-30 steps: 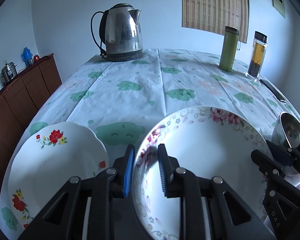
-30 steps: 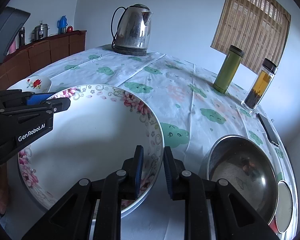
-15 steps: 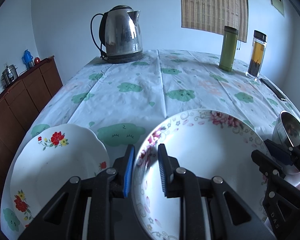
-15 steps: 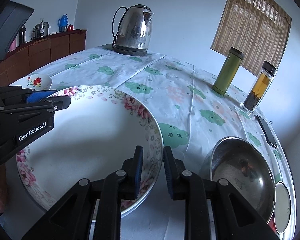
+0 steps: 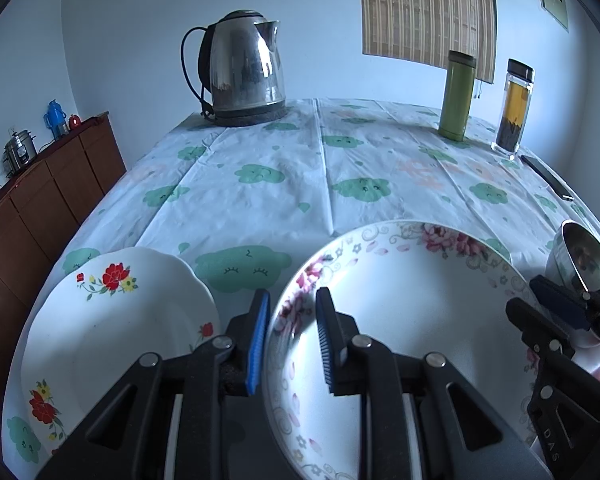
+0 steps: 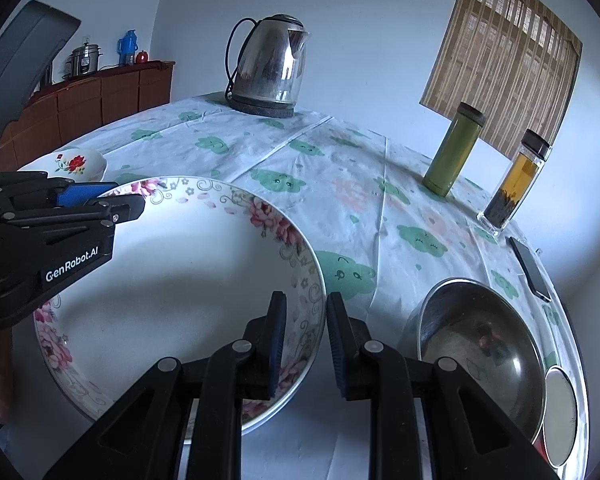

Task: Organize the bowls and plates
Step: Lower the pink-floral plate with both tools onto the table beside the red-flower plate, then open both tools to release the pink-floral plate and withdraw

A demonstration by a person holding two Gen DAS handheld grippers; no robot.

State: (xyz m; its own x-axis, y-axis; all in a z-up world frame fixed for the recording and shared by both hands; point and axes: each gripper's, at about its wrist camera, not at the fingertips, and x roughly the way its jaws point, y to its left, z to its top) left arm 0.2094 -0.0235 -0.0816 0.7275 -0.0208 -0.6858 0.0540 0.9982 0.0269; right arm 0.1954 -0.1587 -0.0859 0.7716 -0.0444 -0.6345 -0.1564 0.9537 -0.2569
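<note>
Barely any shift since a second ago, with the floral bowl (image 5: 412,300) in the same spot between both tools and only a hair lower in the left wrist view. Left hand-held gripper (image 5: 290,320) clenched on the bowl's left rim, one blue pad outside the wall and the other inside. Right hand-held gripper (image 6: 306,320) astride the bowl's right rim, one pad inside and one outside, the rim close to the outer pad; cannot tell whether those pads actually press on the china. Bowl wide and white inside, ringed with pink blossoms and grey scrolls, low over the near edge of the counter (image 5: 260,208); cannot tell whether it rests on the cloth or hangs just clear. Just left of the bowl, a red-flowered plate (image 5: 112,328), on the counter and apart from the bowl. Just right of the bowl, a steel bowl (image 6: 476,340), upright and close beside the right hand-held gripper. Far across the cloud-printed cloth, a steel kettle (image 5: 244,72) on its base, a green flask (image 5: 456,96) and a bottle of amber tea (image 5: 514,108) side by side, upright, with a dark phone (image 6: 530,268) flat near the right edge. Brown sideboard (image 5: 48,192) along the left wall.
</note>
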